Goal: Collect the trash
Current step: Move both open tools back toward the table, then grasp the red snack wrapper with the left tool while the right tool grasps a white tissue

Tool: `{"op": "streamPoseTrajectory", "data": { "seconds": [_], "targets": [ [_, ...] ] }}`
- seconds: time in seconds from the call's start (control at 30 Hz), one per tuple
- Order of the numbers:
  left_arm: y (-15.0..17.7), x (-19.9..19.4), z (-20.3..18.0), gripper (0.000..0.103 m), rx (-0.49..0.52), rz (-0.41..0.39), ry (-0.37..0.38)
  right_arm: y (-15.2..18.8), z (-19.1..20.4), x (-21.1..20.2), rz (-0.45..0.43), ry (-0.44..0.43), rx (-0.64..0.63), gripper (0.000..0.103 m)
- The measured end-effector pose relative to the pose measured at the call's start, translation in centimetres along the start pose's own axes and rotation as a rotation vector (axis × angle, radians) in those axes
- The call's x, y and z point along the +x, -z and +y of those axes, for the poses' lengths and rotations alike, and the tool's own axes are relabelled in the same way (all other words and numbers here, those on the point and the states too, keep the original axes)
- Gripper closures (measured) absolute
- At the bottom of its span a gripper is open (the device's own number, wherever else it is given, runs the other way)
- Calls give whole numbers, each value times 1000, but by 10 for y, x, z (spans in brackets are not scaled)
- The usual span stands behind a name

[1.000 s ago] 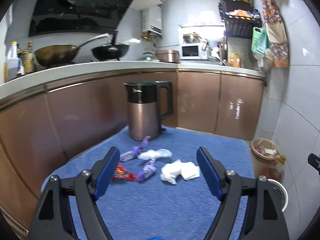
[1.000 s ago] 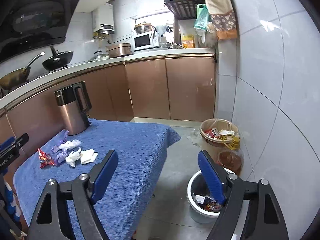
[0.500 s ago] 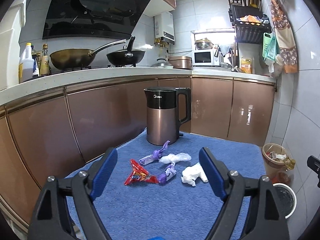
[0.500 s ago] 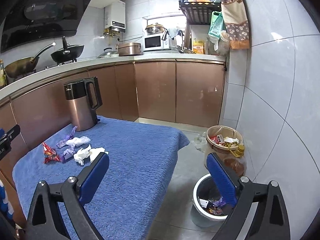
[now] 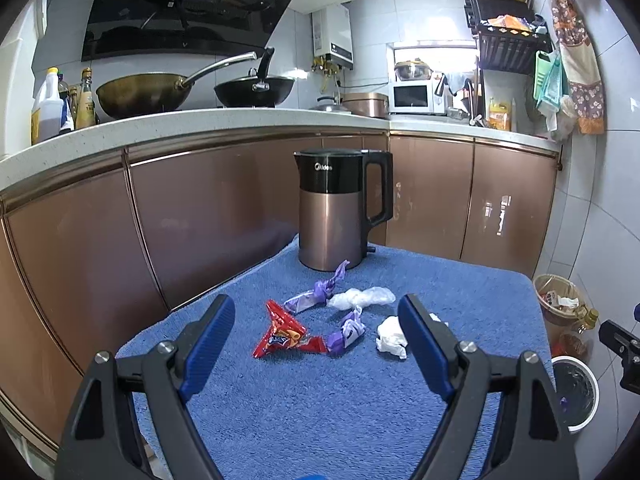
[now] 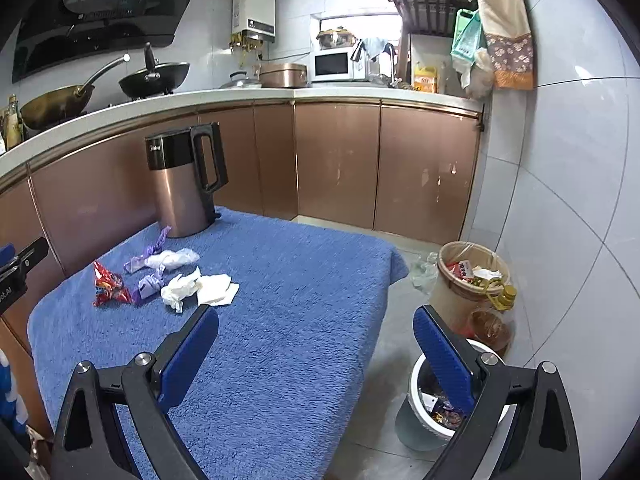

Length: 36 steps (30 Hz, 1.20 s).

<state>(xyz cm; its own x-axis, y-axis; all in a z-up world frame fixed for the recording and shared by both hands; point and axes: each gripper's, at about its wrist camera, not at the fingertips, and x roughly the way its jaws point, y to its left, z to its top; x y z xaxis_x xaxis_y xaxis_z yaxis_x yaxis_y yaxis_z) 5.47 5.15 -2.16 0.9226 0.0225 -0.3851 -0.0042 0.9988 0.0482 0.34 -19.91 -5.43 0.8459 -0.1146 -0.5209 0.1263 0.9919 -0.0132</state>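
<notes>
Trash lies on a blue towel-covered table (image 5: 320,408): a red wrapper (image 5: 282,334), two purple wrappers (image 5: 316,292) (image 5: 346,332), a clear plastic scrap (image 5: 362,298) and a crumpled white tissue (image 5: 392,338). My left gripper (image 5: 316,312) is open and hovers just short of this pile, empty. My right gripper (image 6: 316,316) is open wide and empty over the table's right edge. To its left lie the red wrapper (image 6: 106,284) and two tissues (image 6: 180,290) (image 6: 216,290). A white bin (image 6: 416,376) holding wrappers stands on the floor under its right finger.
A copper electric kettle (image 5: 336,212) stands at the table's far end, right behind the trash. A brown waste basket (image 6: 472,276) and an oil bottle (image 6: 500,300) sit by the tiled wall. Copper kitchen cabinets (image 6: 336,160) run behind and to the left.
The right jaws have spread wider, and the right view has swung toward the table. In the left view the red wrapper has come into full sight between the fingers.
</notes>
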Motion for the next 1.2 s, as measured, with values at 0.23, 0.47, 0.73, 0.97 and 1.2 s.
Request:
{"op": "streamPoseTrajectory", "data": {
  "seconds": [0.23,0.47,0.73,0.97,1.2],
  "targets": [
    [4,19,4,20,-7,37,1,0,7,21,37,-22,-18,5],
    [9,35,30,20,-20,61,-38,-5,18,42,62,-72,-50,5],
    [28,62,91,20,-55,154,-70,-16,49,97,140,-240,-93,17],
    [43,95,110,21,-106,250,66,-12,72,162,258,-337,-75,39],
    [30,141,77,21,-62,279,125,-8,84,211,342,-344,-75,40]
  ]
}}
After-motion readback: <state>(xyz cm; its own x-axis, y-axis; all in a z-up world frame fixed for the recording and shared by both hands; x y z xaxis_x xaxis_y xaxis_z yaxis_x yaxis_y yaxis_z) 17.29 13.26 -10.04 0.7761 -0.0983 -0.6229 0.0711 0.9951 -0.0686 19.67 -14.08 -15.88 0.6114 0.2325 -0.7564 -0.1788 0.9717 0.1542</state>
